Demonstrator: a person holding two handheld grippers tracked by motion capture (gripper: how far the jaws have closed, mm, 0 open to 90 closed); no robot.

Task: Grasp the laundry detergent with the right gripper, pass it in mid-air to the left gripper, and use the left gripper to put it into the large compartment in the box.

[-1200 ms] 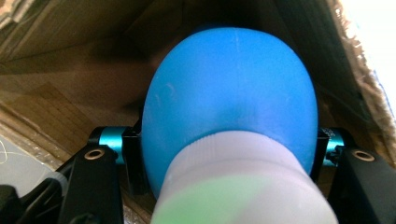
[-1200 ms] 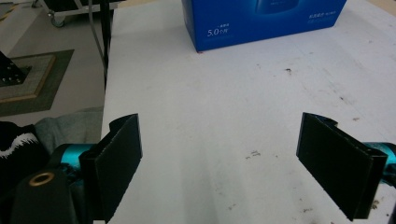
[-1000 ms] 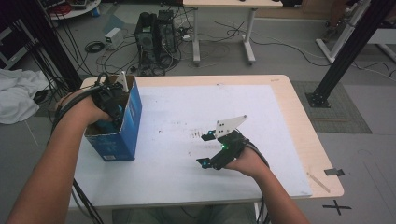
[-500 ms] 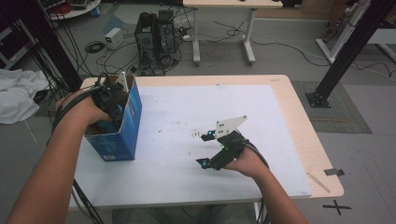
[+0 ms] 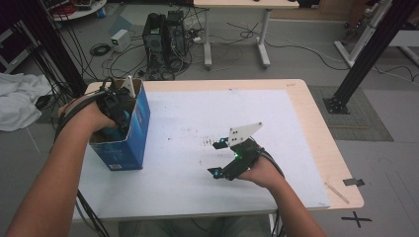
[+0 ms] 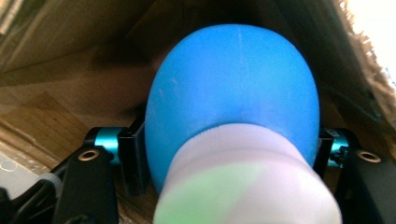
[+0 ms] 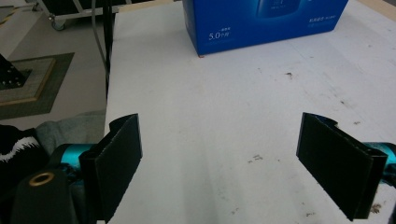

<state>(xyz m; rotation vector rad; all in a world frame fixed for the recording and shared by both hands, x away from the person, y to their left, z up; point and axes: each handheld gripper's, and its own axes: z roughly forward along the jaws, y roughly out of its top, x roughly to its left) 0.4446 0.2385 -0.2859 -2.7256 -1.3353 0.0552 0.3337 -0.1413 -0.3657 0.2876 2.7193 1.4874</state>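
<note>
An open blue cardboard box (image 5: 129,136) stands at the table's left side, and my left gripper (image 5: 116,105) reaches down into it. Inside, in the left gripper view, a blue rounded object (image 6: 233,93) with a white and pale green end sits between the two black pads of my left gripper (image 6: 231,156), touching both. Those jaws have just been opening a little, with the object still between them. My right gripper (image 5: 216,159) rests low over the white table sheet, right of the box. Its jaws stand wide open with nothing between them (image 7: 219,154), pointing toward the box (image 7: 261,23).
The white sheet (image 5: 207,113) covers most of the wooden table (image 5: 321,138). A strip of tape (image 5: 338,192) lies near the table's right front corner. Beyond the table stand a computer tower (image 5: 165,34), cables and another desk. White cloth (image 5: 17,101) lies on the floor at left.
</note>
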